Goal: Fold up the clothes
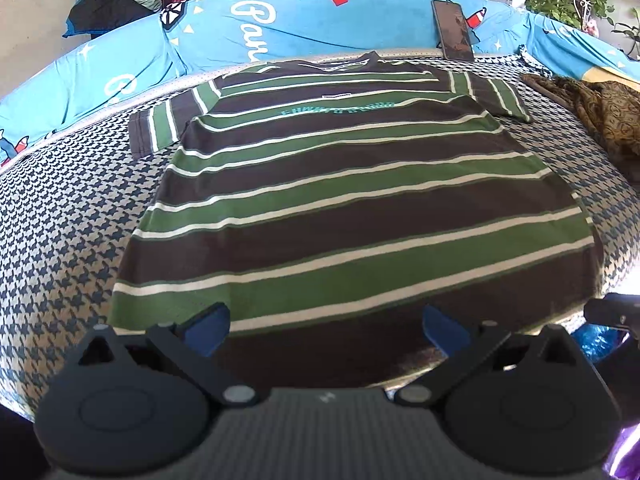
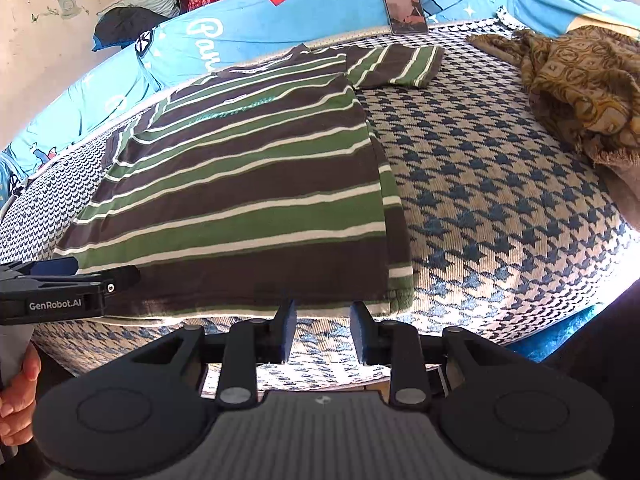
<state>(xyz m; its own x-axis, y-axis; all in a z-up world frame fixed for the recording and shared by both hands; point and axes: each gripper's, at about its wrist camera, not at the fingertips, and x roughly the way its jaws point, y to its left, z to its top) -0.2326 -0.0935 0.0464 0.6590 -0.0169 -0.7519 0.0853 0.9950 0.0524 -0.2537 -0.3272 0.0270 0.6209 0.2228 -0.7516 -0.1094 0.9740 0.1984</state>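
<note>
Shirt (image 1: 352, 200) flat on bed (image 1: 72, 216) — left gripper (image 1: 326, 326) fingers spread, right gripper (image 2: 323, 330) fingers parted, empty.

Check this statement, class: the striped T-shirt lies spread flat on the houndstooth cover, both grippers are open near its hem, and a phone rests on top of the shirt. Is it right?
Not quite. The phone does not rest on the striped T-shirt; it leans against the blue bedding beyond the collar, as the left wrist view shows. The rest holds: the left gripper and right gripper are open near the hem.
</note>
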